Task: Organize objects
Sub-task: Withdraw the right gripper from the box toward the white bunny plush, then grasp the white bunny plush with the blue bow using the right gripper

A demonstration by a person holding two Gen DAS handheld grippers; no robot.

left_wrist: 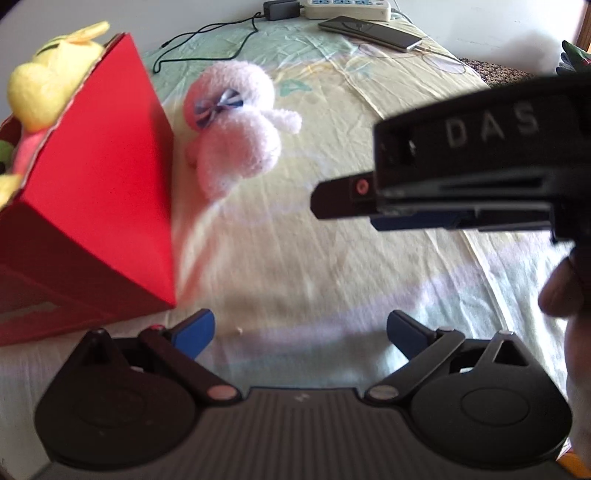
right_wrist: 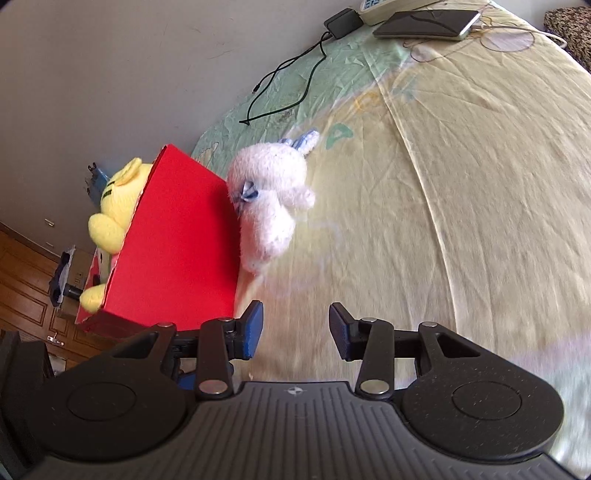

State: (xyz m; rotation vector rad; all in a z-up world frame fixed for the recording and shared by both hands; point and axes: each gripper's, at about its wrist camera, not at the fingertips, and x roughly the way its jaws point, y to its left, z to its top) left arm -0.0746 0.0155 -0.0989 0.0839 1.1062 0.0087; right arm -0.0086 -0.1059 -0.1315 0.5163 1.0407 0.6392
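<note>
Pink plush toy (left_wrist: 236,125): pale pink, fluffy, with a blue striped bow at the neck. It lies on the bed sheet (left_wrist: 369,258), pressed against the right-hand wall of the red box (left_wrist: 110,177); in the right wrist view it (right_wrist: 271,199) touches the box's far corner.

Red box (right_wrist: 181,243): open-topped cardboard, standing on the bed near its edge beside the wall. Contents: a yellow plush toy (left_wrist: 51,81) that rises above the rim, head and limbs showing; something pink and a bit of green show beside it, too little in view to identify.

Left hand-held gripper (left_wrist: 301,332): fingers spread wide apart, nothing between the blue pads, low over the sheet in front of the box's near corner.

Right hand-held gripper (right_wrist: 295,328): fingers apart, nothing held, pointed toward the pink plush toy with bare sheet between. In the left wrist view its black body, lettered "DAS", crosses the right side of the picture (left_wrist: 341,199), a person's hand (left_wrist: 565,291) gripping it below.

Other items, far end of the bed, well apart from the toys: a black adapter (right_wrist: 343,22) with its black cable (right_wrist: 291,85) trailing over the sheet, a white power strip (left_wrist: 347,9), a dark flat device (left_wrist: 369,31) with a thin pale cable plugged in.

Bed sheet: pale yellow and green, wrinkled, with a faint print.
</note>
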